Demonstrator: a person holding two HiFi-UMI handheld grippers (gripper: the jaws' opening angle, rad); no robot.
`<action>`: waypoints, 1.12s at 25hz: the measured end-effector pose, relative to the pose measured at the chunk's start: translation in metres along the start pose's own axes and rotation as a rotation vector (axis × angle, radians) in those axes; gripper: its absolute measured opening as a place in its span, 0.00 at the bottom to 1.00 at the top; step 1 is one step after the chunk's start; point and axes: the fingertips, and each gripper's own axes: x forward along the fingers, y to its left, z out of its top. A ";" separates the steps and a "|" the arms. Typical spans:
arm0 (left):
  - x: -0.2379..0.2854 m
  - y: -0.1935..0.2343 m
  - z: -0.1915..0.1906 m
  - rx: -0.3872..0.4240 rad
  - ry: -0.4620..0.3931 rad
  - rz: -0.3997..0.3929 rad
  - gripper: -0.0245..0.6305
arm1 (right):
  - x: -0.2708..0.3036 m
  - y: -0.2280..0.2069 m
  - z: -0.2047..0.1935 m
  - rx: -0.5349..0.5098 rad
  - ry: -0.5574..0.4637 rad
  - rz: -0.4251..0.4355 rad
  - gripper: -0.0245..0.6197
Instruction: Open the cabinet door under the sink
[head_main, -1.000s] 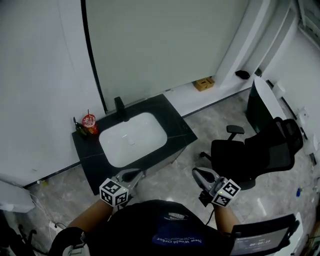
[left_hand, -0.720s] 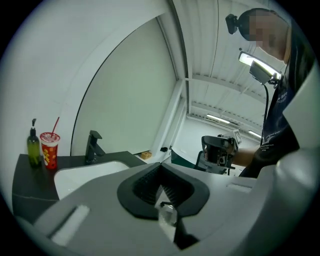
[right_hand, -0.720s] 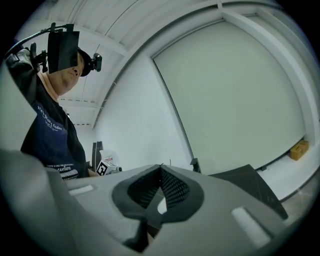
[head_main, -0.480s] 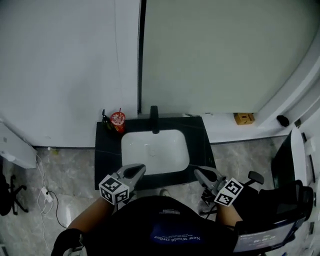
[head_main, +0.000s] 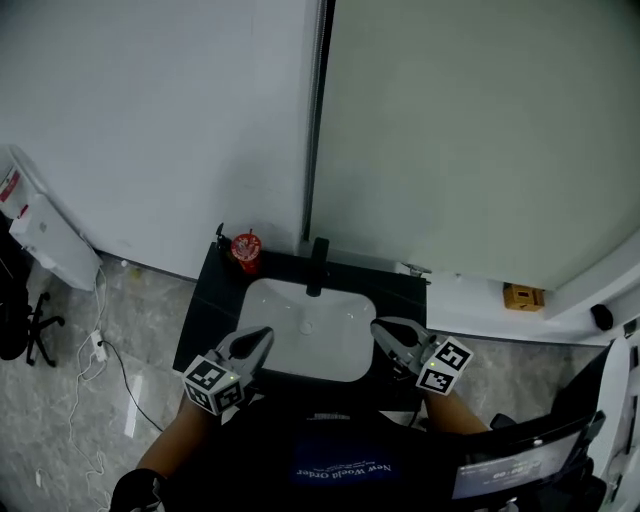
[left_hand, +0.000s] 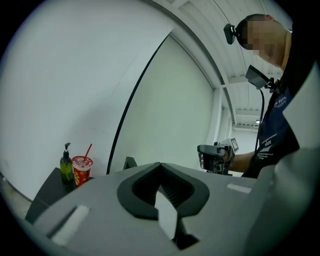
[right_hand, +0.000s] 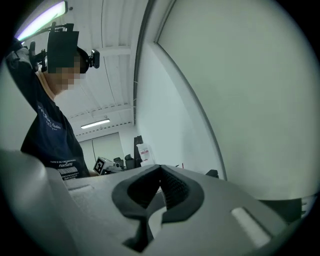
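The cabinet door under the sink shows in no view. Judging by the layout, it sits below and a little ahead of both pairs of fingers, tucked under the front edge of the black stone-look desk (head_main: 403, 300) and covered from above by that top and the person's own body. The left gripper (head_main: 255, 338) hovers over the near left corner of the white rectangular ceramic sink basin (head_main: 305, 335), and the right gripper (head_main: 385, 328) over its near right corner, so the basin lies between them. The left fingers (left_hand: 137, 187) are pressed together with nothing between them, and the right fingers (right_hand: 131, 192) likewise meet at their tips and hold nothing. The door is probably a stiff, flat, smooth-faced panel on hinges, light to swing but hard to grip on its face. The place to take hold would be a handle, or else the free edge opposite the hinges, which means spreading the fingers first or hooking a tip behind the edge. Whether there is a handle, and which side the hinges are on, cannot be told. Beyond the left fingers stand a red paper cup with a straw (head_main: 246, 250) and a dark green pump bottle (left_hand: 65, 167). Ahead of both grippers, a black angular faucet (head_main: 318, 265) stands at the back of the basin. The right gripper view shows only wall and the person, and the desk's lower body is cut off.
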 end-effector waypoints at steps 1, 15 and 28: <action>0.001 0.000 0.001 0.009 0.001 0.022 0.04 | 0.004 -0.007 0.001 0.008 -0.001 0.020 0.04; 0.000 0.054 0.022 0.021 0.001 0.016 0.04 | 0.070 -0.043 0.002 0.094 -0.042 -0.036 0.04; 0.009 0.085 0.023 0.006 0.044 -0.132 0.04 | 0.101 -0.032 -0.003 0.099 -0.017 -0.148 0.04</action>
